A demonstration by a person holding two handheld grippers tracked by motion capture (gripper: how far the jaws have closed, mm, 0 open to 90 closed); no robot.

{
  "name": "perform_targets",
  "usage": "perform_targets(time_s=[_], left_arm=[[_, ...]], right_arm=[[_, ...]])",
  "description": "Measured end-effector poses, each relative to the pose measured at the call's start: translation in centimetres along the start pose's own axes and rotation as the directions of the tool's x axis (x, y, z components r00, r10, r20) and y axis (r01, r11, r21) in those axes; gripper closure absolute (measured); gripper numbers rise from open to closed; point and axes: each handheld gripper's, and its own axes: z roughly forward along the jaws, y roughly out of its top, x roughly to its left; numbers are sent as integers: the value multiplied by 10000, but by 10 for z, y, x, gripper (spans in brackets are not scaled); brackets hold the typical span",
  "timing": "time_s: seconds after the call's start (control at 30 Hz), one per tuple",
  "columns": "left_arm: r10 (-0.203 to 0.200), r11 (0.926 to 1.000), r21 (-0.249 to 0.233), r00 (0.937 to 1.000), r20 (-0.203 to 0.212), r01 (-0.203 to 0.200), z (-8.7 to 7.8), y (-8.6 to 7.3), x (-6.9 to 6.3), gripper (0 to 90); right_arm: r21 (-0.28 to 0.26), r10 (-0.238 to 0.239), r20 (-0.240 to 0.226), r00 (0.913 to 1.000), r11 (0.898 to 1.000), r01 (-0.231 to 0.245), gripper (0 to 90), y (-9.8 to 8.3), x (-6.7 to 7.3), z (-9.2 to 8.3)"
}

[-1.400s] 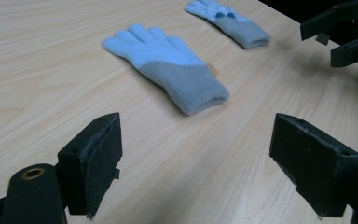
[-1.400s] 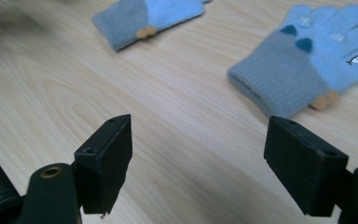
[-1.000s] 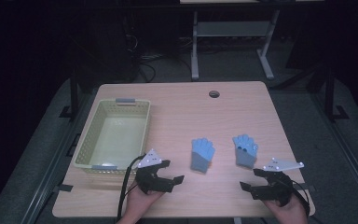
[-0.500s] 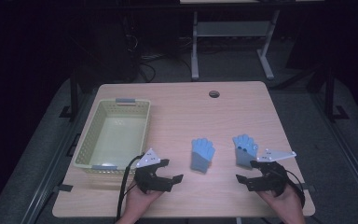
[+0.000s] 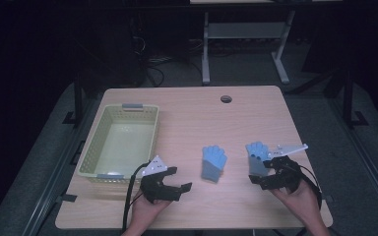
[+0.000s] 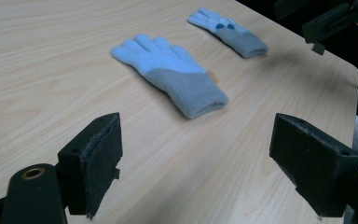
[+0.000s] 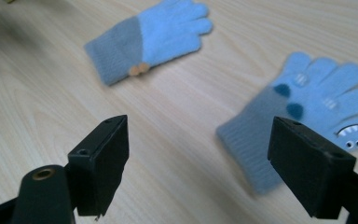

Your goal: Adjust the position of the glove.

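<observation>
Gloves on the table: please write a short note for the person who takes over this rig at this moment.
Left gripper: open, holding nothing, low over the table near its front edge.
Right gripper: open, holding nothing, right at the cuff of the right glove.
Middle glove: flat on the table between the two grippers.
Yellow basket: at the table's left, nothing visible inside.
Done: nothing grasped so far.
Left: probably grasp each glove; the basket seems the likely place for them.

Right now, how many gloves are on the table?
2. One glove lies mid-table between the two grippers; the other glove lies flat just ahead of the right gripper, whose jaws are open. The basket looks empty.
</observation>
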Motion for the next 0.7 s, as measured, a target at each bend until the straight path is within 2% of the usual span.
perform_targets(time_s=[0.23, 0.3, 0.43, 0.7], left_arm=[[-31, 10000, -54, 10000, 1, 31, -1, 0, 0, 167], [76, 9999, -101, 10000, 8, -76, -1, 1, 0, 167], [-53, 9999, -134, 10000, 31, 54, 0, 0, 0, 167], [108, 9998, -153, 9999, 48, -107, -2, 1, -2, 168]], right_arm=[[252, 12, 81, 10000, 9997, -14, 217, 18, -10, -2], [284, 21, 153, 9999, 9996, -26, 217, 22, -12, -2], [460, 26, 254, 9997, 9989, -38, 221, 33, -18, 0], [1139, 266, 435, 9987, 9930, -314, 251, 48, -34, 18]])
